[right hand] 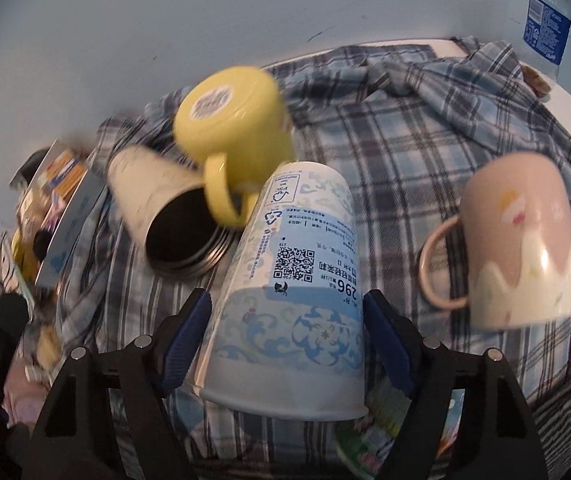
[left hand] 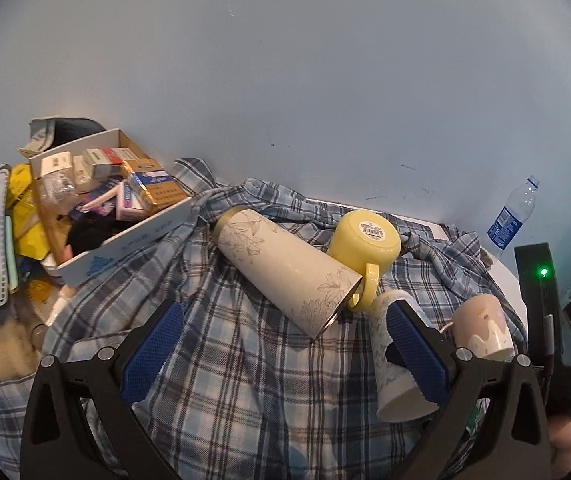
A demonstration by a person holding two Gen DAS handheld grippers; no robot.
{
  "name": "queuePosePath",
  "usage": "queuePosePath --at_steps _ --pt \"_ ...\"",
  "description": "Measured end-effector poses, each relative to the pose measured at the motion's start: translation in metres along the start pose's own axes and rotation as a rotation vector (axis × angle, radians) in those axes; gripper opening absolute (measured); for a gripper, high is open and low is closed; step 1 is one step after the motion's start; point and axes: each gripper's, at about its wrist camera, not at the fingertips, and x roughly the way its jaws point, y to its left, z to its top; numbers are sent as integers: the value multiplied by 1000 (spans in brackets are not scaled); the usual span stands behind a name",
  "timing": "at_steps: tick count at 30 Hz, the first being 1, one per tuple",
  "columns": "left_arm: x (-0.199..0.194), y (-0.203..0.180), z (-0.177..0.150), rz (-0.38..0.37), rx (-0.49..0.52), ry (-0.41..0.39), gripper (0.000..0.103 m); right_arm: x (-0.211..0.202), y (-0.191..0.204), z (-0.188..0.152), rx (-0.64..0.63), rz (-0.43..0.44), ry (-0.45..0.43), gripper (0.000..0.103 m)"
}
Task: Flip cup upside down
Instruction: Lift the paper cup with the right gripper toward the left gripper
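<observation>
A white and blue paper cup stands upside down, tilted, on the plaid cloth, between the fingers of my right gripper. The jaws stand wide on either side of it, with small gaps. It also shows in the left wrist view, behind the right fingertip. My left gripper is open and empty above the cloth. A yellow mug and a pink mug stand upside down. A cream floral tumbler lies on its side.
A cardboard box full of small packets sits at the left, with yellow bags and a pouch beside it. A plastic water bottle stands by the blue wall at the right. The white table edge shows past the cloth.
</observation>
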Motion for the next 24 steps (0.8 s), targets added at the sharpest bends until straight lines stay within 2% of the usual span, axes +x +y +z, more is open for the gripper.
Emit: queuePosePath --at_steps 7,11,13,19,24 --pt "-25 15 -24 -4 -33 11 103 -7 9 -41 -71 31 26 75" --pt "-33 17 -31 33 -32 -13 103 -17 13 -56 -118 30 3 75" --pt "-33 14 -30 30 -22 -2 103 -26 12 -56 -138 19 -44 75" --pt "-32 -9 -21 -14 27 21 103 -79 2 -50 -239 -32 -307 75" --pt "-21 -35 -17 -65 59 60 103 -96 -11 -47 -366 -25 -373 72"
